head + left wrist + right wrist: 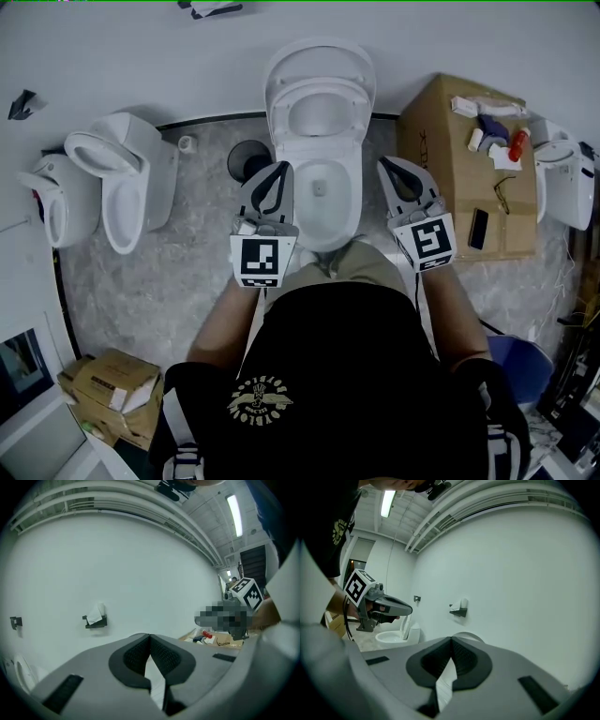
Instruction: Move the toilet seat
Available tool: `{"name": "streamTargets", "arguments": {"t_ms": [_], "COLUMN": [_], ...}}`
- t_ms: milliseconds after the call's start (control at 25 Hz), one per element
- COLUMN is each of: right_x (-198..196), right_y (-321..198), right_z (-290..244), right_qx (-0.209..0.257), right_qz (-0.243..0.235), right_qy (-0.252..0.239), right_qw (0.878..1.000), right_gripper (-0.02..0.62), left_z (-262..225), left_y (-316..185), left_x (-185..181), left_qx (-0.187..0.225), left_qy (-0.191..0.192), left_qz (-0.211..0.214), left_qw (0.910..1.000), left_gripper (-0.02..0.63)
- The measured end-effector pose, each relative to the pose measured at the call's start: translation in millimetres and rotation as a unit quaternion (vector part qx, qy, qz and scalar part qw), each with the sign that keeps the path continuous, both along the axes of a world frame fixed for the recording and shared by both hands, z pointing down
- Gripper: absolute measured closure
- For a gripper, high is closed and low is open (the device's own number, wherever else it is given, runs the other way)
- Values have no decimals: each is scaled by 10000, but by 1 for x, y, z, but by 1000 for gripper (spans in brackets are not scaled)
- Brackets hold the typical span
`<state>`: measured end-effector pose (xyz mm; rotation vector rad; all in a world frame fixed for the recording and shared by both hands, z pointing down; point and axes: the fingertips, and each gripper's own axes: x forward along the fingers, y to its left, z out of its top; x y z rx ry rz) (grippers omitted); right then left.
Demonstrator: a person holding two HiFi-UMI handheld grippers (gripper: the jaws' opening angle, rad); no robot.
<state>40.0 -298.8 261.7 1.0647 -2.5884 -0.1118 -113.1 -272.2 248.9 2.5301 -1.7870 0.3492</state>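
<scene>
Apparently finished: you hold your left tool [278,172] and right tool [387,166], both closed on nothing, flanking the toilet bowl [354,202], its seat [349,101] already raised against the lid [319,58].

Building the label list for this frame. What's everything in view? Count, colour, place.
toilet: 1, white, middle, against the wall; seat and lid up
other toilets: 3, white, two left, one far right
cardboard box: 1, brown, right of the middle toilet
red bottle: 1, on the box
phone: 1, black, on the box, probably a phone
small boxes: stack, brown, bottom left
bin: 1, blue, bottom right
wall holders: 2, black, on the wall; one holds white paper
left gripper: 1, grey, shut, empty, at the bowl's left
right gripper: 1, grey, shut, empty, at the bowl's right
shirt: 1, black, bottom centre
</scene>
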Motion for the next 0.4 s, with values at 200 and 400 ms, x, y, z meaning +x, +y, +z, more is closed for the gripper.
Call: {"name": "streamTargets", "arguments": {"t_ms": [200, 400], "right_x": [5, 24], "right_y": [-2, -16], "right_z": [-3, 1], "right_qx": [-154, -95], "right_qz": [-205, -577], "right_qy": [-140, -96], "right_qw": [9996, 9982], "right_gripper": [566, 566], "left_z": [-2, -3], "left_y": [-8, -26], "left_x": [14, 47], "left_qx": [-65, -111], "left_qy": [-114, -191], "left_qz": [-95, -141], "left_qw": [9999, 9997], "left_gripper": [583, 583]}}
